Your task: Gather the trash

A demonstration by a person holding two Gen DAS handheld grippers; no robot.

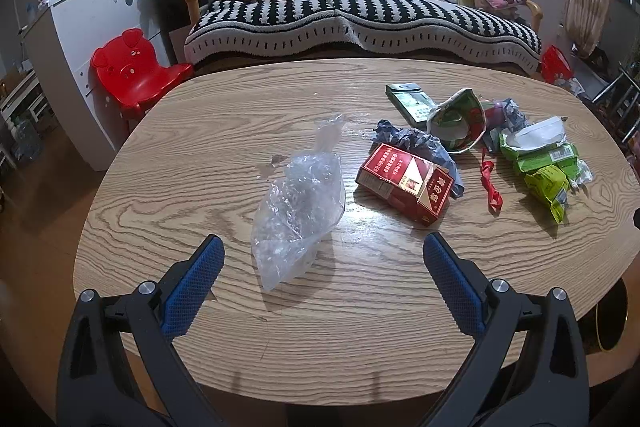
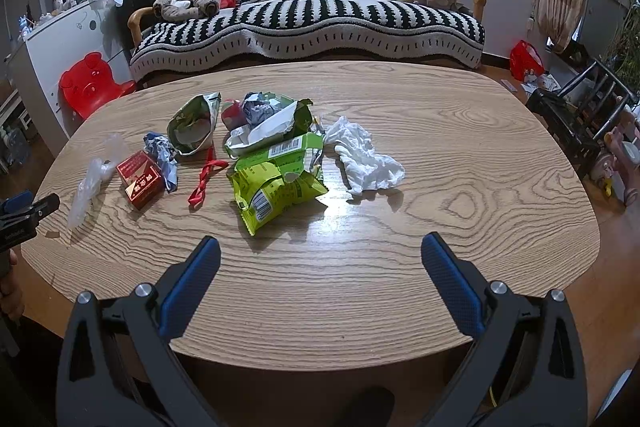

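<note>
Clear plastic bag [image 1: 298, 203] just beyond spread left gripper [image 1: 322, 259].

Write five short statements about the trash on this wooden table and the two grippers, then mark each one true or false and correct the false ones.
1. The left gripper is open and holds nothing. True.
2. The crumpled clear plastic bag lies between the left gripper's fingers, nearer than the red cardboard cigarette box. True.
3. The crumpled white tissue sits left of the red box. False: it lies far right, beyond the lime-green snack wrappers.
4. The right gripper is shut on the red ribbon. False: it is open; the ribbon lies on the oval wooden table.
5. The trash has been cleared. False: it remains on the table.
</note>
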